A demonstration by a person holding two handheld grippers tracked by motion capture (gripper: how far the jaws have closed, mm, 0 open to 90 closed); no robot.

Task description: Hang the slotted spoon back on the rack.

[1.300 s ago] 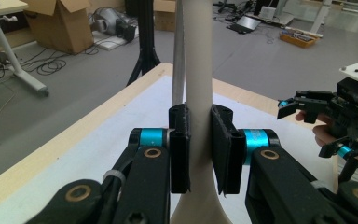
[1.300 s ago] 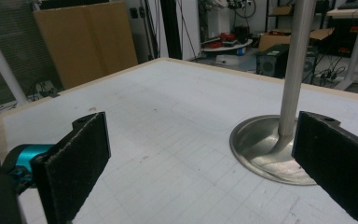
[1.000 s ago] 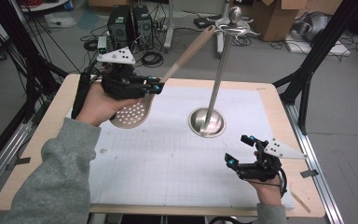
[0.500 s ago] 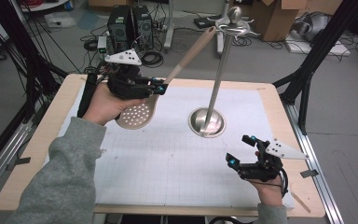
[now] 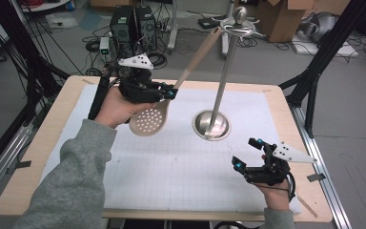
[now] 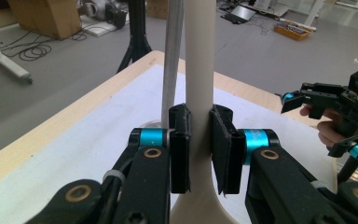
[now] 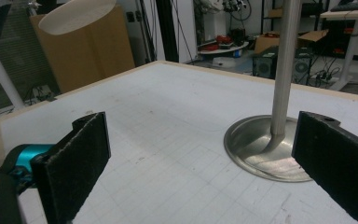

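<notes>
Left gripper (image 5: 170, 91): closed on the spoon's handle just above the bowl; in the left gripper view (image 6: 200, 149) both black pads press flat on the pale handle, one on each side; the gripper is held above the desk's far left part, with a grey plate on top.
Spoon (image 5: 147, 120): beige, with a perforated round bowl; carried clear of the desk, bowl low and toward the person, handle slanting up and away to the right; its tip ends near the top of the stand; in the left gripper view (image 6: 199, 70) the handle rises straight up between the pads; in the right gripper view (image 7: 77, 15) the bowl shows at top left, raised off the mat.
Stand (image 5: 223, 81): metal pole leaning slightly, on a round dished base (image 5: 211, 125) at mid-desk; a ball and hooks on top; pole just beside the spoon handle, whether touching cannot be told.
Right gripper (image 5: 247, 153): jaws wide apart, nothing between them; held low at the near right of the desk, well apart from the stand; in the right gripper view (image 7: 200, 154) the pads frame the mat and the stand's base.
Desk (image 5: 52, 143): wooden top, covered by a white gridded mat (image 5: 171, 171).
Person: grey sleeve (image 5: 76, 181) on the left arm.
</notes>
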